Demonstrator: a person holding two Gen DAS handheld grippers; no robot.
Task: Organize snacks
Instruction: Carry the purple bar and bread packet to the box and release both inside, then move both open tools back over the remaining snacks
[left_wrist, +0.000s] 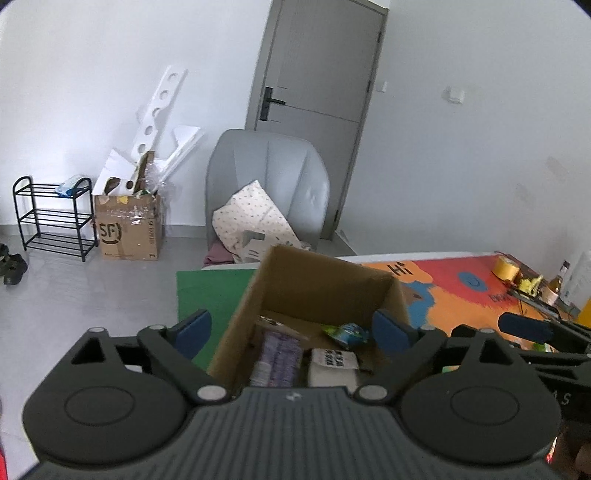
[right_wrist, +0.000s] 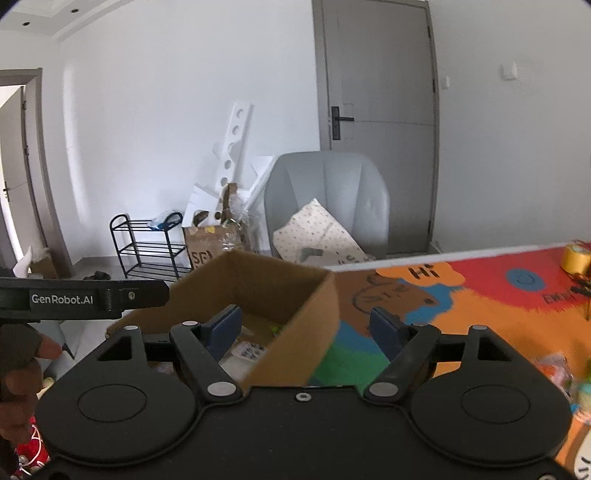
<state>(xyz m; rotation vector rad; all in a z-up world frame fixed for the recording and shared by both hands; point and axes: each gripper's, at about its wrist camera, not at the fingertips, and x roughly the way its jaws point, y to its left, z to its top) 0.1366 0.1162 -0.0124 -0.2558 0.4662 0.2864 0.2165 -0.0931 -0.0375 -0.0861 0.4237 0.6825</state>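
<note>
We note a matt brown corrugated cardboard box (left_wrist: 321, 284); inside it lie a glossy green foil packet (left_wrist: 345, 333) and a purple plastic-wrapped pack (left_wrist: 275, 360). The left tool (left_wrist: 291, 330) is matt black plastic with smooth blue finger pads (left_wrist: 194, 330). The desk (left_wrist: 461, 291) carries a matt printed cover. The chair (left_wrist: 269, 166) looks like smooth grey leather.

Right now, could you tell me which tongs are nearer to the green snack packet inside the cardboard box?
Left. The left tongs hang open over the box, above the green packet; the right tongs straddle the box's right wall.

Cardboard box (left_wrist: 325, 291) open-topped; snack packets (left_wrist: 280, 354) crowd its floor.
</note>
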